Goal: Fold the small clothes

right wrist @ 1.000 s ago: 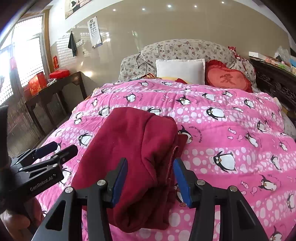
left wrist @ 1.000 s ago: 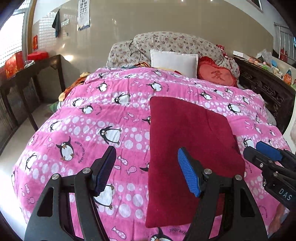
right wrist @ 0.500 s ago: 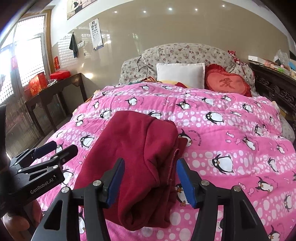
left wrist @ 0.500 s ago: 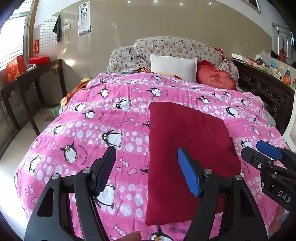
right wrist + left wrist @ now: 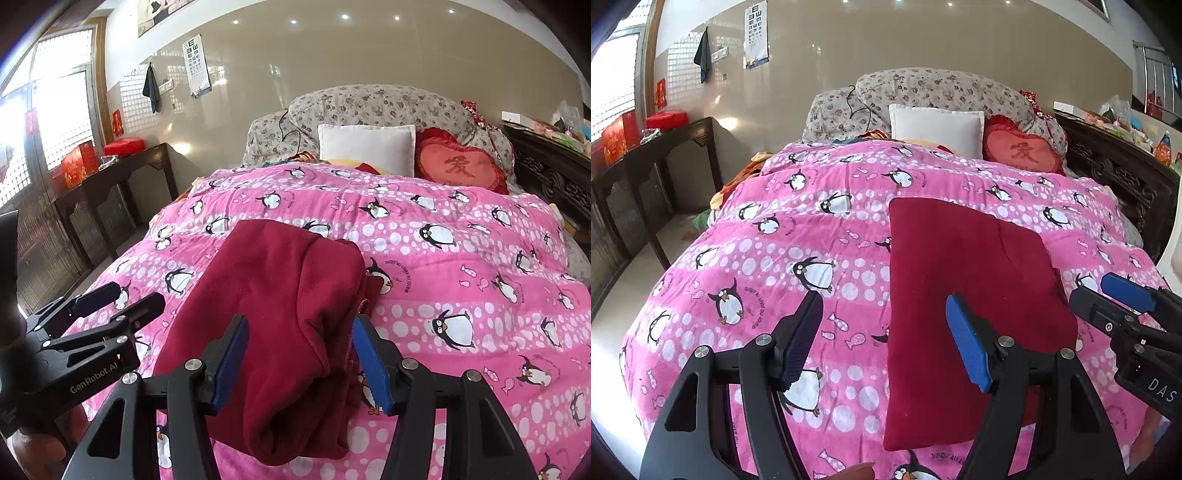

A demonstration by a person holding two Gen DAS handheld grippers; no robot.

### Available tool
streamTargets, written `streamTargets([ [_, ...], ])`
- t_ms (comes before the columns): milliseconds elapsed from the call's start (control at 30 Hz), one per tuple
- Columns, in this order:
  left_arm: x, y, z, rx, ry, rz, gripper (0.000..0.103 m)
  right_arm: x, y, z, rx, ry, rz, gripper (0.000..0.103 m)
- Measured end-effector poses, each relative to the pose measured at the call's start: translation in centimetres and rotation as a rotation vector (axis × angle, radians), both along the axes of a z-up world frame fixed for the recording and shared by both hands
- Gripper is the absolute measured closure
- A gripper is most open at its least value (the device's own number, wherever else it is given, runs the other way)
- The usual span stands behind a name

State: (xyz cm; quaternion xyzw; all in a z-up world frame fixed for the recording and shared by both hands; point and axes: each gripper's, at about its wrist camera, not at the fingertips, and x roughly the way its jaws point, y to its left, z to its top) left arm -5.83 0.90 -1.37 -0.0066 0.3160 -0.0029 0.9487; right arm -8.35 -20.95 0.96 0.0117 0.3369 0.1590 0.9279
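Lying folded flat on the pink penguin quilt (image 5: 775,236), the dark red garment (image 5: 964,280) sits near the bed's front edge. Right gripper (image 5: 299,365) hangs above it, jaws apart w/ nothing pinched, having just widened. Left gripper (image 5: 882,343) likewise apart & empty, beside the garment's left edge.

Hidden under the folded red garment (image 5: 280,325) — the quilt (image 5: 461,266) beneath it. Concealed behind the right gripper (image 5: 299,363) frame: the garment's near edge, right wrist view. Cut off by the picture's lower edge — a fingertip (image 5: 858,472), left wrist view. Too small to read: eye chart (image 5: 756,35) lettering. Blurred at the right edge — clutter (image 5: 1126,118) on the dark cabinet (image 5: 1115,173).
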Motion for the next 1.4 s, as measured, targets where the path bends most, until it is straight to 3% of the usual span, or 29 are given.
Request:
streamTargets([
  [1400,0.5,-1.0,-1.0,0.009,0.018,-0.028,0.033,0.5,0.4,-1.3,0.009,0.045,0.006,0.046],
])
